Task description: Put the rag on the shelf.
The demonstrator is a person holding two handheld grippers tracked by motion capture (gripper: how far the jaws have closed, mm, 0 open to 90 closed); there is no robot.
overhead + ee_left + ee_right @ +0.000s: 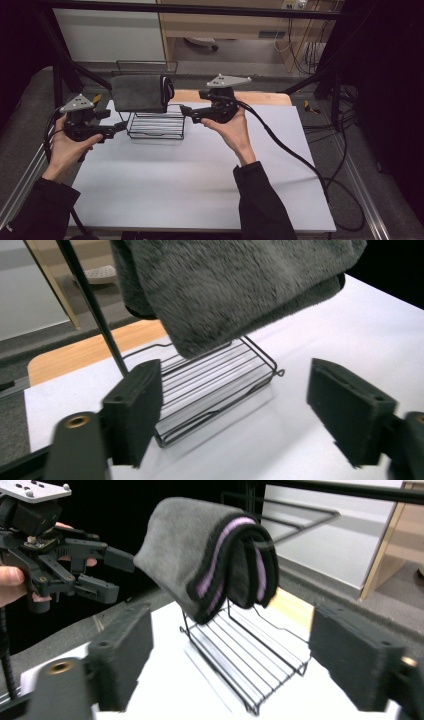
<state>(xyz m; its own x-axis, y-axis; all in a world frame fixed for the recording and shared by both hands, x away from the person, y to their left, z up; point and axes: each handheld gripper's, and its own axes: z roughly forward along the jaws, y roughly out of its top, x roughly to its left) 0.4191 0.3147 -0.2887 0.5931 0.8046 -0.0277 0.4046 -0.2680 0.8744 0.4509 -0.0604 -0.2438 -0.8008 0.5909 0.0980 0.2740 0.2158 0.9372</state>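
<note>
Now your folded grey plush towel (139,93), edged in black with a pink stripe showing at its folded end, hangs draped over the top of the black wire rack (156,125), between your two grippers. Your left gripper (121,127) and right gripper (184,110) both stand with jaws apart, empty, just beside the towel's ends.

Left gripper (121,127): jaws apart, nothing between, pointing right, held level. Right gripper (184,111): jaws apart, empty, pointing left. Both forearms reach in from bottom.
</note>
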